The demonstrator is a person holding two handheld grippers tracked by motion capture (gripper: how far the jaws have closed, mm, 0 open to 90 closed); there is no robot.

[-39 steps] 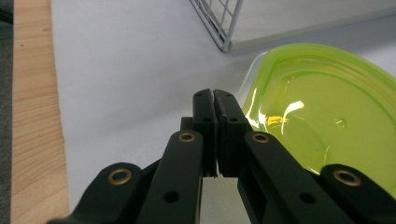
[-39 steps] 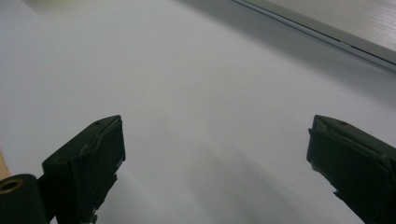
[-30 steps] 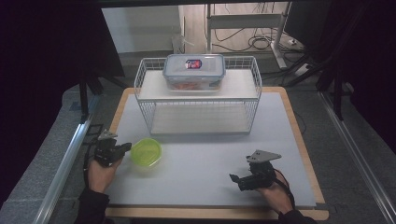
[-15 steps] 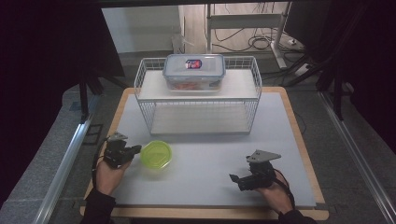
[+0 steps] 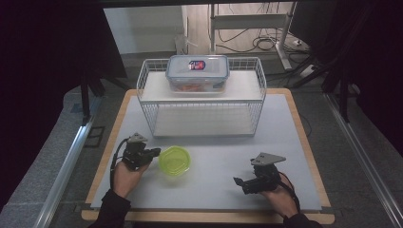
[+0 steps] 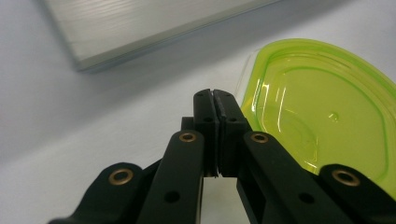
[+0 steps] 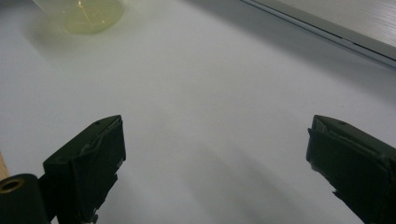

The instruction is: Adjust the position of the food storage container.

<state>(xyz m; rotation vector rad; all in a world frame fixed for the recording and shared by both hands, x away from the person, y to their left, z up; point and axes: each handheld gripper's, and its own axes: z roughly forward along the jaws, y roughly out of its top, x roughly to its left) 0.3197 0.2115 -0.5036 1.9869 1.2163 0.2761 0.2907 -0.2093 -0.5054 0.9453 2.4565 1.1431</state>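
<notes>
The translucent lime-green plastic container [image 5: 174, 160], a shallow rounded dish with a clear rim, lies on the pale grey table mat [image 5: 285, 142] in front of the white wire rack [image 5: 202, 102], left of the middle.

At the far left, the left gripper [image 5: 153, 153] sits just beside the dish's left edge, its jaws pressed together. In the left gripper view the closed tips [image 6: 215, 103] point past the near rim of the green dish [image 6: 322, 112], which lies to the right of the jaws; whether they pinch the thin clear rim or merely rest against it I cannot tell, though they look closed on nothing.

The dish has no real long axis; it is nearly round, so any rim point would serve for a grip.

On the rack's upper shelf stands a clear lidded storage box [image 5: 197, 72] with a grey-blue lid.

At the right, the right gripper [image 5: 237, 181] rests low on the mat with its jaws spread wide and nothing between them. From its own camera the dish [image 7: 81, 11] shows far off.

The left hand is by far the nearer, so any coming move on the dish is likely its own.
</notes>
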